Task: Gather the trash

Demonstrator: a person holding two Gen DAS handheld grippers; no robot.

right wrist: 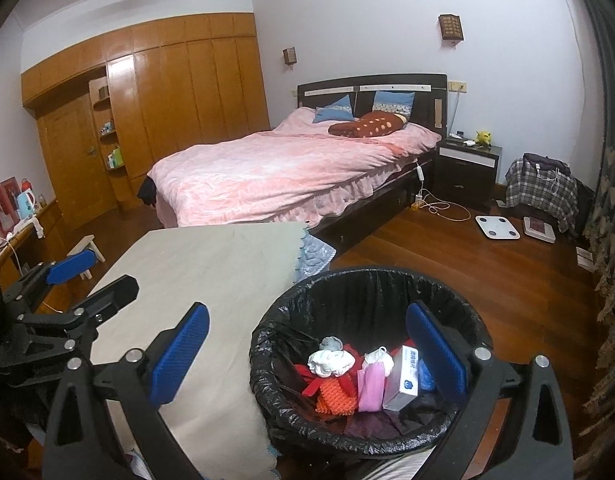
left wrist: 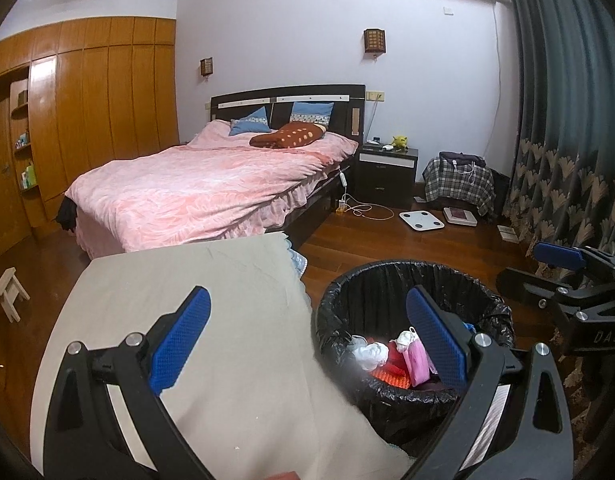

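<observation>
Right wrist view: both hand-held grippers, left (left wrist: 307, 340) and right (right wrist: 307, 354), spread and empty by the bin (right wrist: 275, 344); trash (right wrist: 363, 376) is in, worktop (right wrist: 211, 276) bare. Next, probably seek remaining litter.

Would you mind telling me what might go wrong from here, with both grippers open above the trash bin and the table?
1. The trash bin stands close against the cloth-covered table; a careless sweep by the right gripper could tip it.
2. The white box leans on the piled trash and might shift if more is dropped in.
3. The left gripper could snag the black liner.
</observation>
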